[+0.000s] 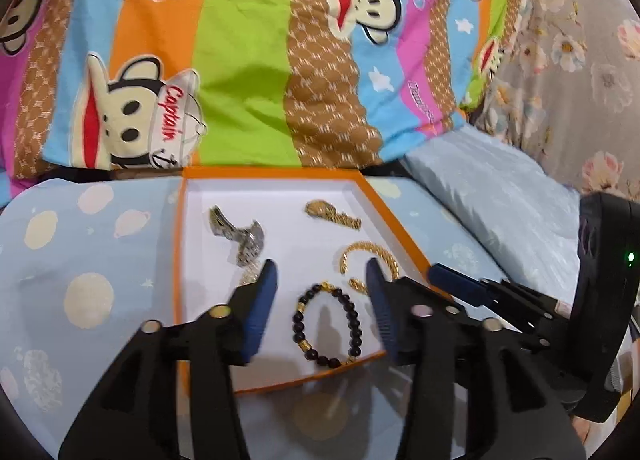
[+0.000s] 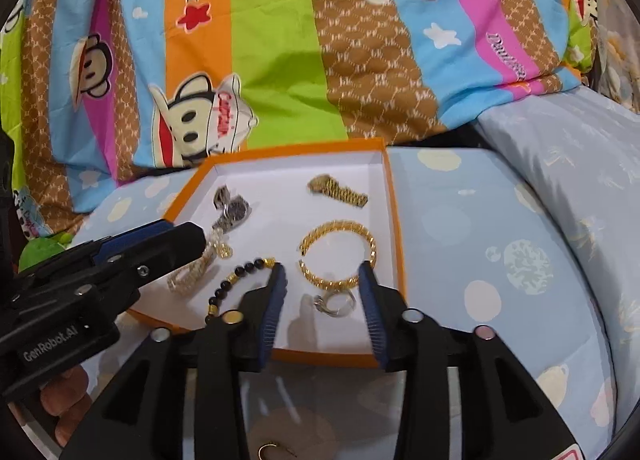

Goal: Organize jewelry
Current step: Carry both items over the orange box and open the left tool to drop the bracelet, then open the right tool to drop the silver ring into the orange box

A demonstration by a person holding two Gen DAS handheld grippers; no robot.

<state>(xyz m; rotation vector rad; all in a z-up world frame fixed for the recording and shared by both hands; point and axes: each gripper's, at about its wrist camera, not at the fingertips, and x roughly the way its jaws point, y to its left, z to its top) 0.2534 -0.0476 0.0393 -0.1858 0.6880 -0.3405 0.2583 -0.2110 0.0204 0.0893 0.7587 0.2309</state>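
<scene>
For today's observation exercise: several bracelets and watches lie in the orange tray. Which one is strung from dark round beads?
The black bead bracelet, lying at the tray's near edge between the left gripper's fingers. The gold bangle and both watches are metal links.

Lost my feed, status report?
Left gripper and right gripper open, empty. Jewelry in orange box. Nothing blocking.

Both wrist views look closely down, side by side, sharing the orange tray point(image 1: 276, 171).
</scene>
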